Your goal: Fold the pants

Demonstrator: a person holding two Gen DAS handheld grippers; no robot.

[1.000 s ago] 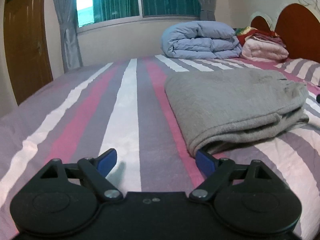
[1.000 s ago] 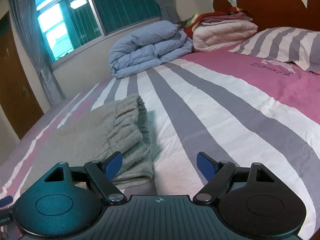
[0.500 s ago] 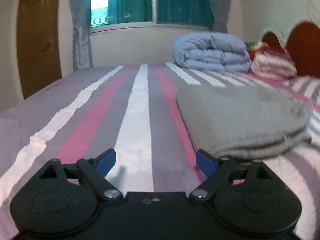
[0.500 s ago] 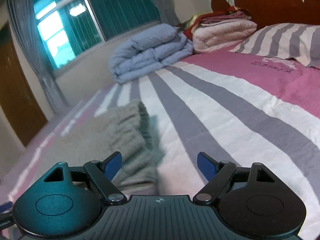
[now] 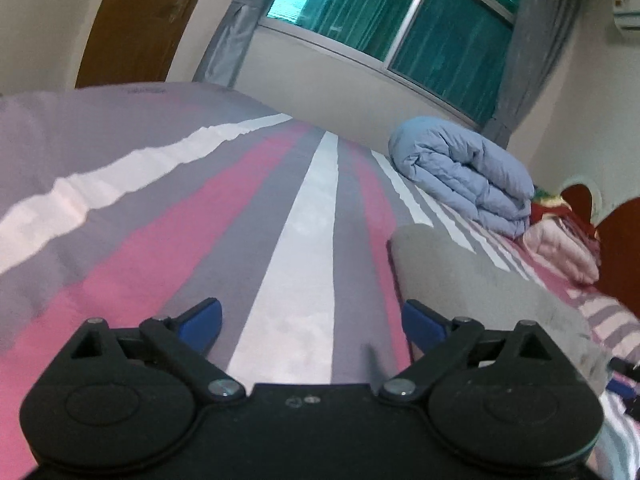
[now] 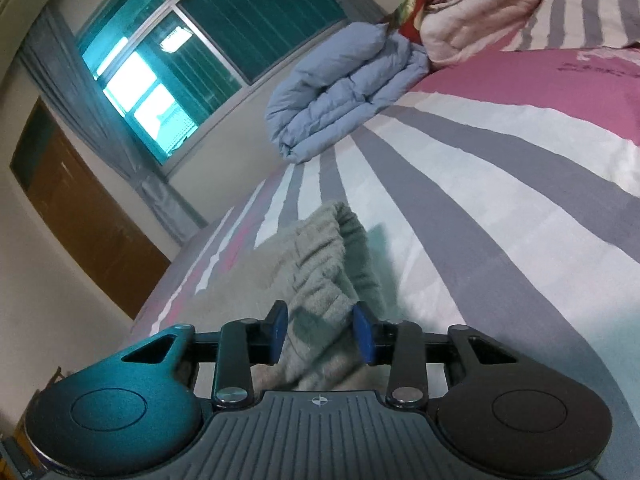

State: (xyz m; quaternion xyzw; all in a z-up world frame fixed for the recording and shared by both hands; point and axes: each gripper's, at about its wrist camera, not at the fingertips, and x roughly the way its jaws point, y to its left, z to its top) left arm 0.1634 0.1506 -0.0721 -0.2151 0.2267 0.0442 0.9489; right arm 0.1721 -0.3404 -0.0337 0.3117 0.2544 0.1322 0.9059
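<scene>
Your right gripper clenches the folded grey pants' gathered waistband between its fingers; left gripper released (pants beside its right finger). Folding appears nearly complete.

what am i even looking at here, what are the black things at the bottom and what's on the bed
These are two hand-held tongs, one in each of a person's hands, each with a camera looking forward along its blue-tipped fingers. The black shapes are the tongs' own bodies.

In the left camera's picture, the left tongs stand wide open over the striped bedsheet, holding nothing; the gray pants lie to their right.

In the right camera's picture, the right tongs have closed on the ribbed edge of the gray pants.

Further back lie a folded blue duvet and pink bedding.
</scene>
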